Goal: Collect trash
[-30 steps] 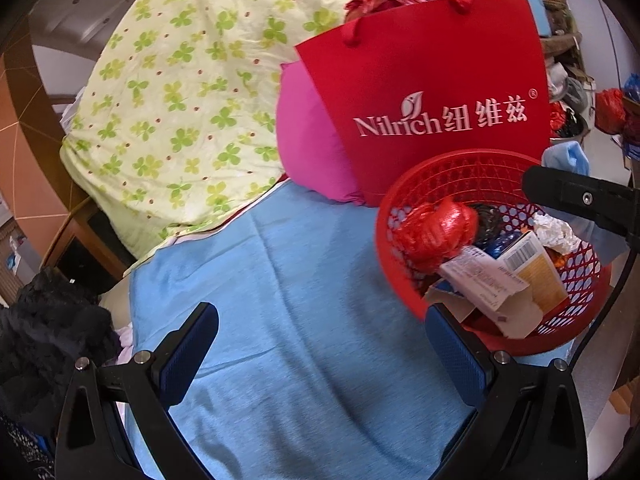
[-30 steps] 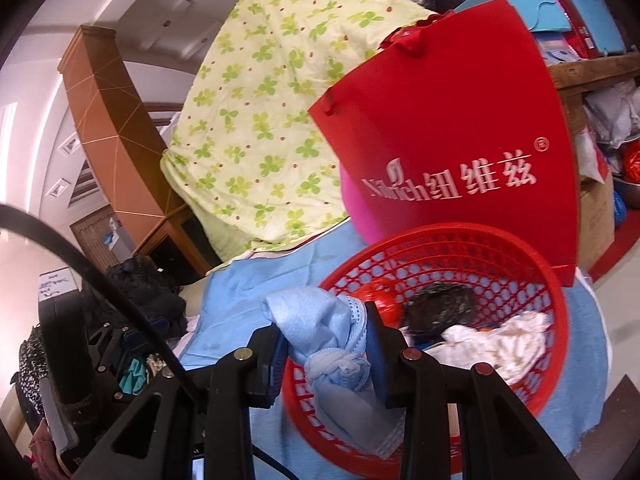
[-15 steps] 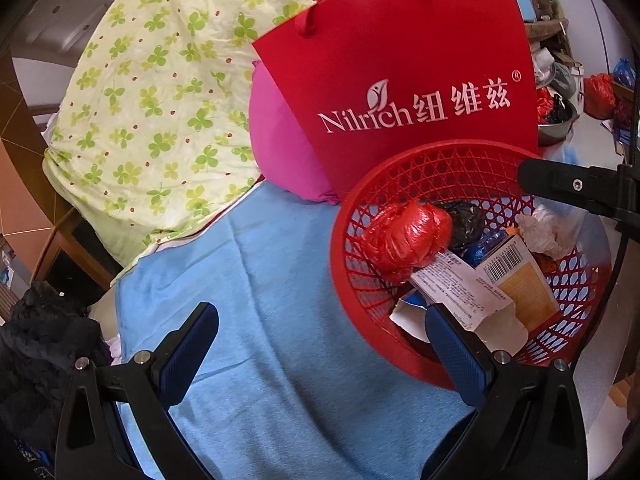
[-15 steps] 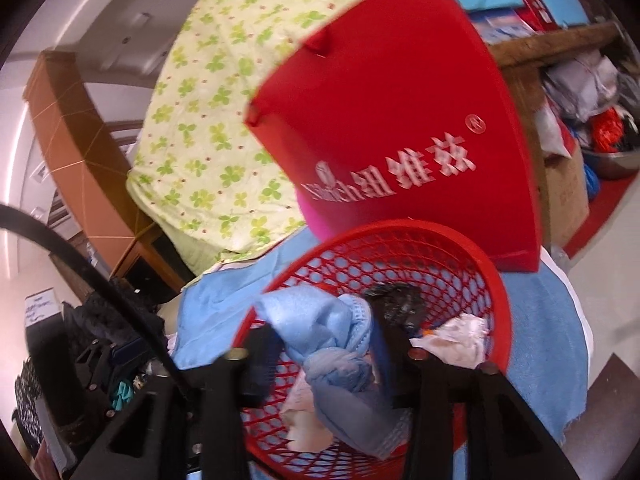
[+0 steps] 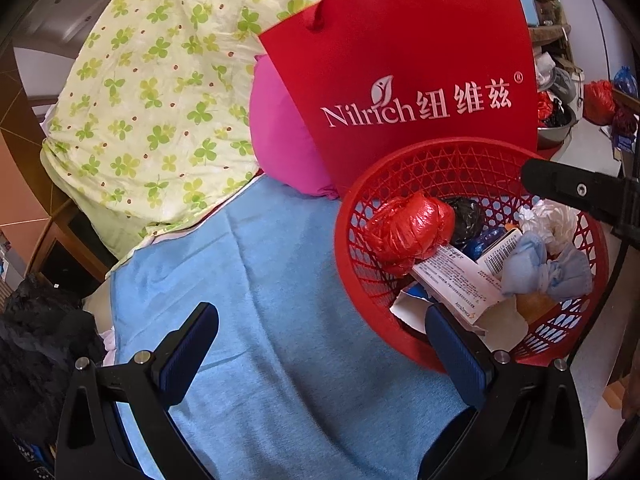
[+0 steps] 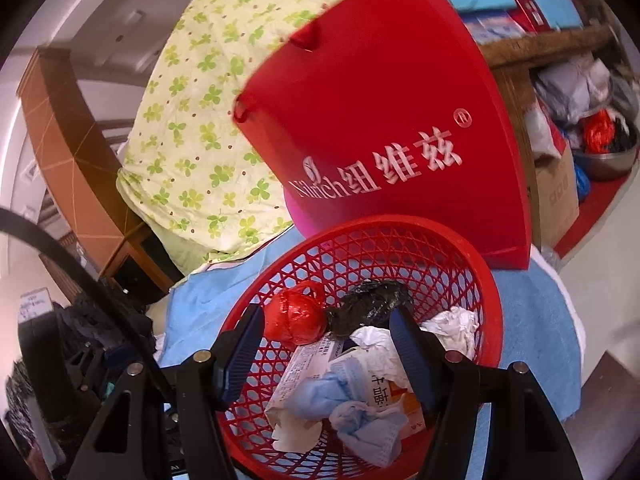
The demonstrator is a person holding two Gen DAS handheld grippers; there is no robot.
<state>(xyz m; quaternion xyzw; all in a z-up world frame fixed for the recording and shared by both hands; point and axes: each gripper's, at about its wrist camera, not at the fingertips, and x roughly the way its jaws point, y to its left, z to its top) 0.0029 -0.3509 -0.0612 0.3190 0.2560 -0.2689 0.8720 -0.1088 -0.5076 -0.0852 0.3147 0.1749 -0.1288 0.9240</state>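
The right gripper (image 6: 324, 344), jaws opening and pinching nothing, hovers over the round red plastic lattice basket (image 6: 486, 320). The crumpled light-blue cloth wad (image 6: 352, 412) lies inside at six o'clock. The left gripper (image 5: 320, 356) stands spread, empty, over the blue towel (image 5: 280, 280).

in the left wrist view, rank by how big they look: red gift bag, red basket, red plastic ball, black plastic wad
1. red gift bag
2. red basket
3. red plastic ball
4. black plastic wad, though partly hidden
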